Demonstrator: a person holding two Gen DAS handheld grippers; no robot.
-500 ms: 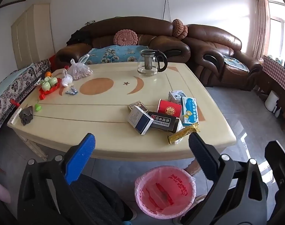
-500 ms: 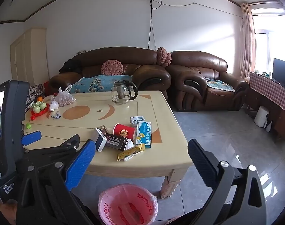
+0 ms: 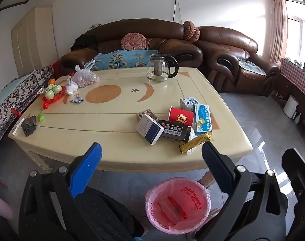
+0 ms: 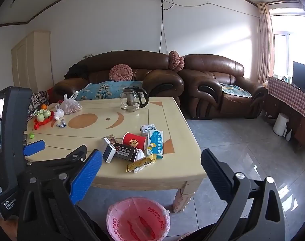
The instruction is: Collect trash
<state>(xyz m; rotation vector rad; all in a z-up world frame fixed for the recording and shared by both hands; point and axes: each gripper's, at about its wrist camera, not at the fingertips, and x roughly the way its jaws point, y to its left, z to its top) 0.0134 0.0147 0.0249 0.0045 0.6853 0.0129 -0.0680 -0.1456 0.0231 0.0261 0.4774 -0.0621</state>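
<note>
Looking across a cream bench (image 3: 104, 132) in a living room with brown leather sofas (image 3: 144, 40), both claws gape wide, left claw (image 3: 151, 156) and right claw (image 4: 151, 161) empty. Trash pile (image 3: 172, 124) sits near the bench's front right corner; gold wrapper (image 3: 196, 141) lies diagonally, above the pink-lined bin (image 3: 177, 204).

The tabletop (image 3: 112, 132) lies bare along its near edge and middle — boxes and a red paper cup (image 3: 180, 116) crowd the near right corner, a glass teapot (image 3: 160, 70) guards the far edge.
</note>
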